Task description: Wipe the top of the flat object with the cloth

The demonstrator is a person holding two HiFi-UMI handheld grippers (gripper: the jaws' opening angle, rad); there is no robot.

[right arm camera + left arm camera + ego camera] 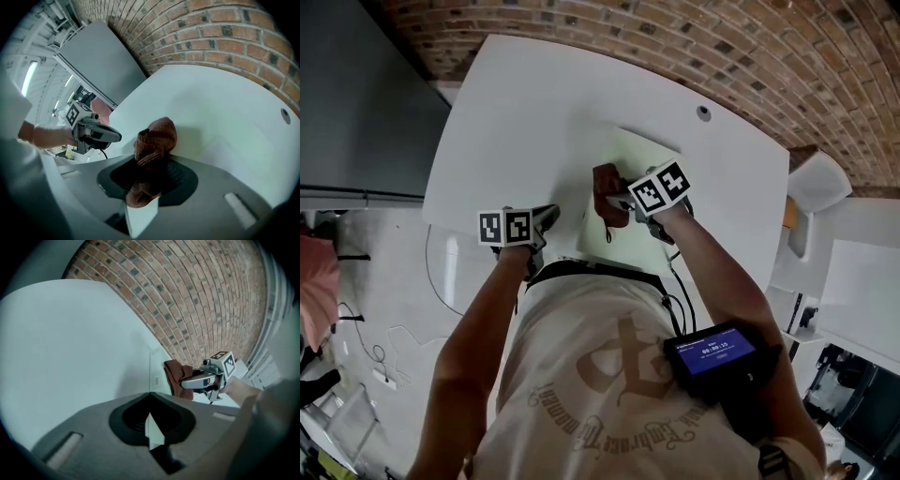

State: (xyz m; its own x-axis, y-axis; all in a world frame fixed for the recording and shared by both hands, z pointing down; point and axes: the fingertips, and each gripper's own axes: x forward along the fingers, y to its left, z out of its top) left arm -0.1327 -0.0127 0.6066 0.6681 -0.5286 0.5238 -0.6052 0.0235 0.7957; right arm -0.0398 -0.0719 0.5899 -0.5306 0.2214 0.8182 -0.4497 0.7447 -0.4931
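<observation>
A thin, pale flat sheet (pixel 637 173) lies on the white table (pixel 525 112). A crumpled brown cloth (pixel 607 195) rests on the sheet's near part, and my right gripper (pixel 623 199) is shut on it. In the right gripper view the cloth (pixel 157 136) bulges out between the jaws. My left gripper (pixel 548 220) hovers over the table just left of the sheet. Its jaws are shut, with nothing visible between them. In the left gripper view the sheet's left edge (pixel 151 371) runs up to my shut tips (pixel 150 394), with the cloth (pixel 177 376) beyond.
A round cable hole (pixel 703 112) sits in the table's far right. Brick paving (pixel 750 56) curves round the far side. A grey panel (pixel 356 103) stands at the left, white furniture (pixel 816 183) at the right, and cables lie on the floor (pixel 384 347). A screen (pixel 712 354) is strapped to the right forearm.
</observation>
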